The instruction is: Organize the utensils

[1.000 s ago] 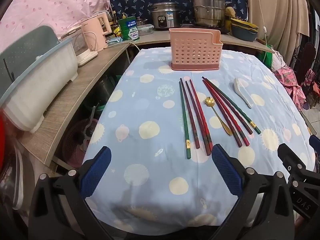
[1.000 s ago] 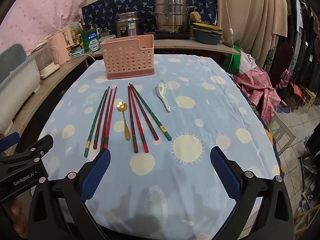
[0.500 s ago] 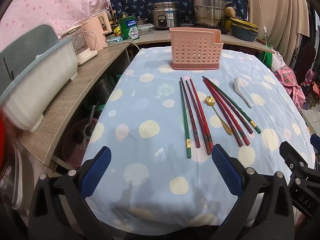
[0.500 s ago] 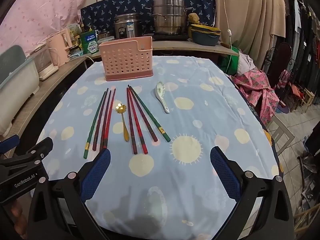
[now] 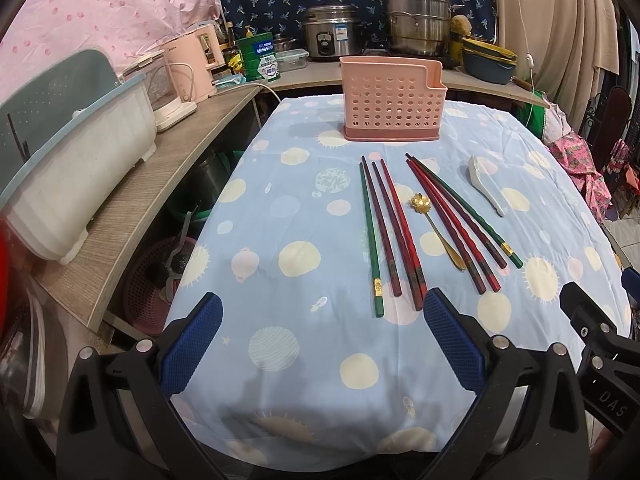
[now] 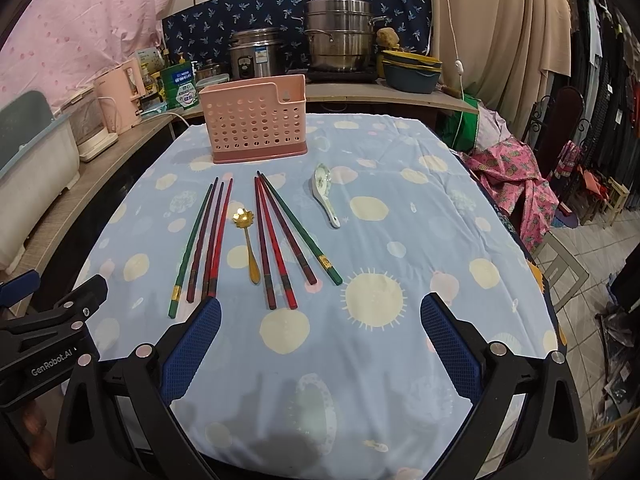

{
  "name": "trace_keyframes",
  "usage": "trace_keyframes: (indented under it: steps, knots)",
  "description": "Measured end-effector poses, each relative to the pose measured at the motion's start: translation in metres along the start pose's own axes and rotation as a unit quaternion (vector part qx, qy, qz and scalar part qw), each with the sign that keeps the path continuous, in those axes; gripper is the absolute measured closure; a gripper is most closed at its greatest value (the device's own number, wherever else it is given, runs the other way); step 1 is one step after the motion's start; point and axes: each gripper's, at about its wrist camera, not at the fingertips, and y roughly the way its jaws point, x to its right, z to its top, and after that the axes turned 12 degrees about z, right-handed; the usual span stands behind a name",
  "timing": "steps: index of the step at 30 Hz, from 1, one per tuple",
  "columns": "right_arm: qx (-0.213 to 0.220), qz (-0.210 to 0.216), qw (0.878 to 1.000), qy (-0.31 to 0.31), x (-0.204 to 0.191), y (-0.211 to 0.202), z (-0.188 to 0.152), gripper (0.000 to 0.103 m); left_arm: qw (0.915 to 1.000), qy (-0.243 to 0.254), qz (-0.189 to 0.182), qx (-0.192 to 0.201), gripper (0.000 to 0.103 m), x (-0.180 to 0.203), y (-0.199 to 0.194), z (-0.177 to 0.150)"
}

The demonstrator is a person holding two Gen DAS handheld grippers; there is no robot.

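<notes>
- Chopsticks, gold spoon and white spoon lay on the tabletop, loose, awaiting sorting.
- Pink holder stood at twelve o'clock, seemingly empty.
- Left gripper and right gripper hovered near, jaws wide, holding nothing.

Perforated plastic caddy – glossy lacquered chopsticks – cloth tablecloth.

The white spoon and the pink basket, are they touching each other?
Apart. In the right wrist view, bare blue cloth shows between the white spoon and the pink basket.
</notes>
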Motion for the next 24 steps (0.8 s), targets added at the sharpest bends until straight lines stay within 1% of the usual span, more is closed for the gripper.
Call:
trace_keyframes:
  steps: [24]
  knots:
    - [0.000,0.001,1.000,0.000,0.0000,-0.0002,-0.0006,0.007,1.0000,0.000,0.001,0.002,0.007,-0.0015,0.0004,0.0006]
